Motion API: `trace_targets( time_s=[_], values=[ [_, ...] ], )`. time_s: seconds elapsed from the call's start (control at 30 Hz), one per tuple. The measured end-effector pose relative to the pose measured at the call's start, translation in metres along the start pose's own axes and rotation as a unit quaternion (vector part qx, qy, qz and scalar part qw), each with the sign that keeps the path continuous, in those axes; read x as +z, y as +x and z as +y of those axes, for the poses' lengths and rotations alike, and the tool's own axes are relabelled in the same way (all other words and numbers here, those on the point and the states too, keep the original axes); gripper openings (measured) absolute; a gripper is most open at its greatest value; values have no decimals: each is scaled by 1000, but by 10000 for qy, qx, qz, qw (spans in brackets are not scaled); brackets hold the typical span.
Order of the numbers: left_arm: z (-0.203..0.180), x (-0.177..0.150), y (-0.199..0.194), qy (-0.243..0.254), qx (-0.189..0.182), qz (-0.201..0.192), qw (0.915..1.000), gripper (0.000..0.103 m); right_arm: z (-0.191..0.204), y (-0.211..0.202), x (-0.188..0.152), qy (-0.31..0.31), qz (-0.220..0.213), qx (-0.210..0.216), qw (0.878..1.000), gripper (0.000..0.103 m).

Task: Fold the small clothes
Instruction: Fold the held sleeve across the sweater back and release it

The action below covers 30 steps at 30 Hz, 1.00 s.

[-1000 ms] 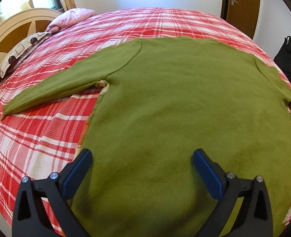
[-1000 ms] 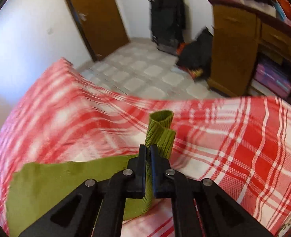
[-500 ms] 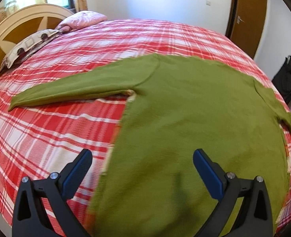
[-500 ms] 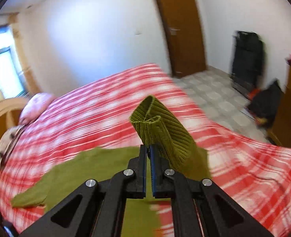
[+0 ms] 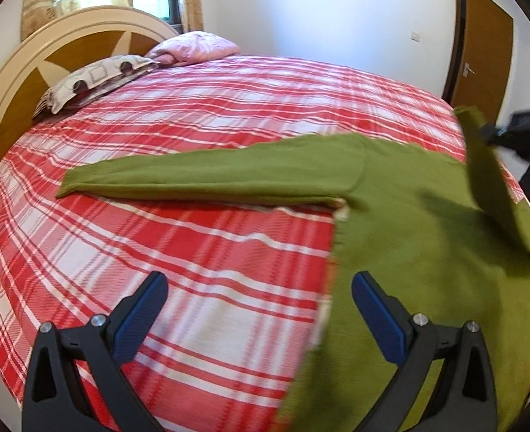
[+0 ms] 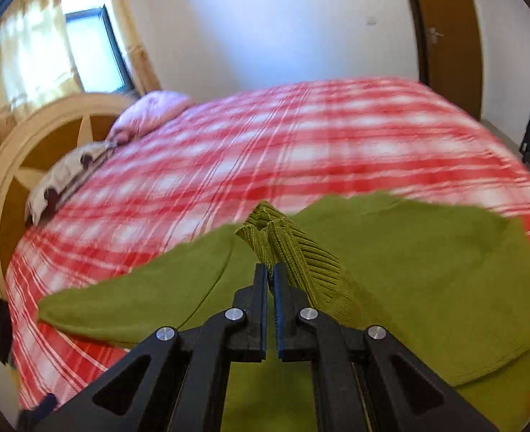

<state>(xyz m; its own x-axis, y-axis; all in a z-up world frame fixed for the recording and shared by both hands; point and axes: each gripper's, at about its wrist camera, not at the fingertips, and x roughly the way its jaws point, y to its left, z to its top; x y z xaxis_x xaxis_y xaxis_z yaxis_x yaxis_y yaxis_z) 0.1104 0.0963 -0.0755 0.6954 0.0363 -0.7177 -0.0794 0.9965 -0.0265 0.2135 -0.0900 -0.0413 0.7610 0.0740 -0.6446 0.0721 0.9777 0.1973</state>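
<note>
Foreground, right-wrist view: right tongs, black, pressed together on the ribbed cuff of an olive-green knitted sweater, the sleeve lifted over the garment's body; in the left-wrist view, left tongs, black with blue pads, spread wide and holding nothing, low in frame at the sweater's side edge. Middle ground: sweater spread flat on a bed with red-and-white plaid cover, other sleeve extended toward frame left. Background, upper left: patterned pillow, pink pillow, cream and brown wooden headboard; upper right, brown door.

Green knit sweater flat on bed, one sleeve lifted
</note>
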Motion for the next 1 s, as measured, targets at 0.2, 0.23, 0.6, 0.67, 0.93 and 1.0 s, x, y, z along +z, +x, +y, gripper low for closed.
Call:
trace_targets(
  time_s=[0.2,0.23,0.6,0.67,0.93,1.0],
  values=[
    [25,-2,16,-136,161,87,9997,103,21,54,-27,-231,368,205,9988,3],
    [27,-3,18,-147,177,108,9997,103,23,57,-28,-211,456,339,9982,4],
    [23,-3,26,-109,175,211,9996,103,-6,16,-22,-40,472,1126,9925,4],
    [18,-2,27,-86,158,235,9996,103,-14,17,-16,-381,386,117,9985,4],
    [7,-1,21,-11,71,288,9996,103,-2,57,-42,-424,596,-181,9972,4],
    [10,-1,19,20,166,234,9996,103,20,58,-45,-532,762,520,9943,4]
  ],
)
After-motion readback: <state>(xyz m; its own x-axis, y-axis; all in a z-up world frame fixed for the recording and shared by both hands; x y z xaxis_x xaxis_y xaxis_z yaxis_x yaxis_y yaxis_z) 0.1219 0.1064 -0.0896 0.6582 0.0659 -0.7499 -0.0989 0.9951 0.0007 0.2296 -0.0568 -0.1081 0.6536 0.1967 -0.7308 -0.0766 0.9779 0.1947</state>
